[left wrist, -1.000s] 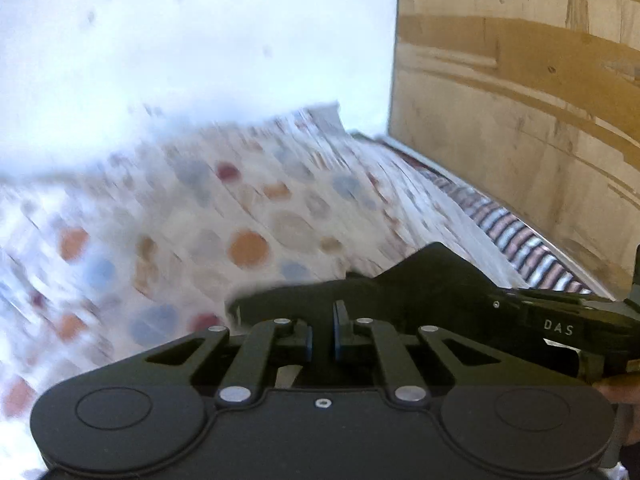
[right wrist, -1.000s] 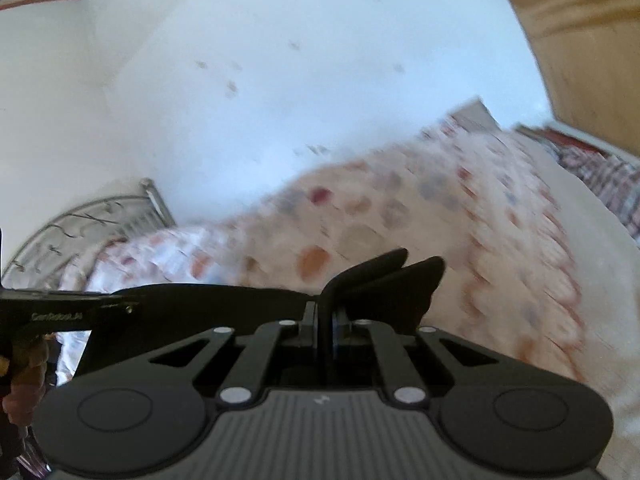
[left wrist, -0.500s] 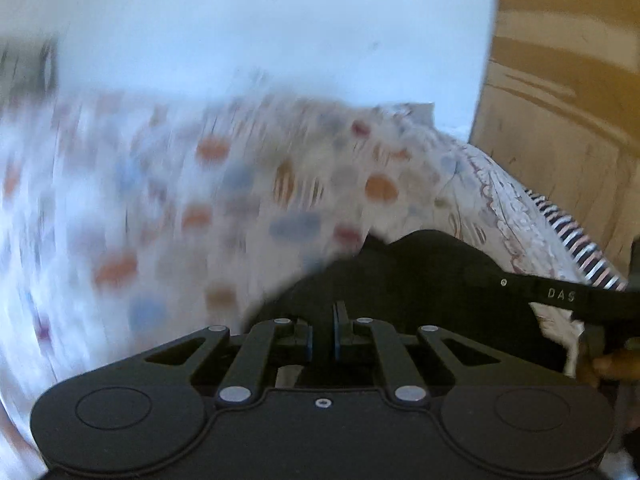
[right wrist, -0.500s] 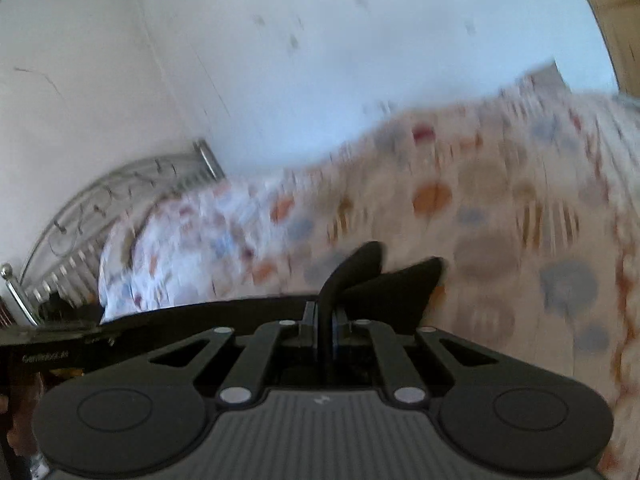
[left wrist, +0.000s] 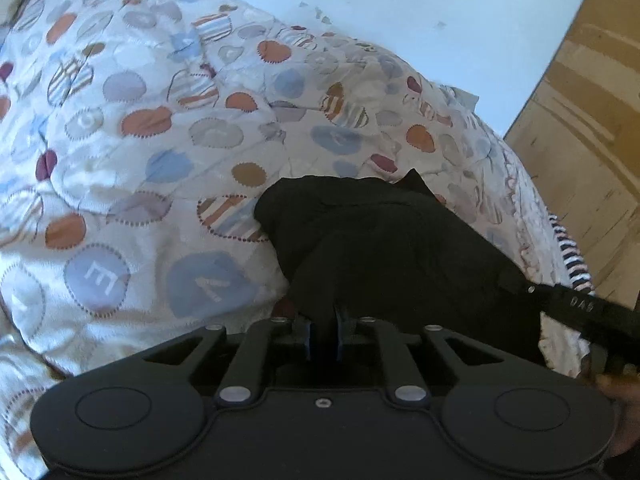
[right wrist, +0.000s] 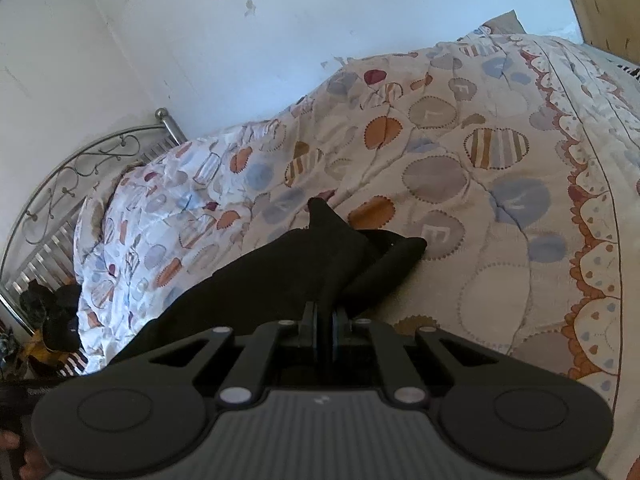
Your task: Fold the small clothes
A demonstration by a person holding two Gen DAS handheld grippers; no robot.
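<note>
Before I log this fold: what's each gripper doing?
Left gripper: jaws opening, black garment between the pads.
Right gripper: closed on the same black garment.

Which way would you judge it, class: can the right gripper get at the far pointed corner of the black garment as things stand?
Probably not yet. The right gripper is pinched on the black garment, so it is occupied. The left gripper, jaws opening, also has cloth between them. Nothing lies over the far corner on the quilt.

Patterned quilt (left wrist: 160, 160) over bed, black garment (left wrist: 380, 240) on top
</note>
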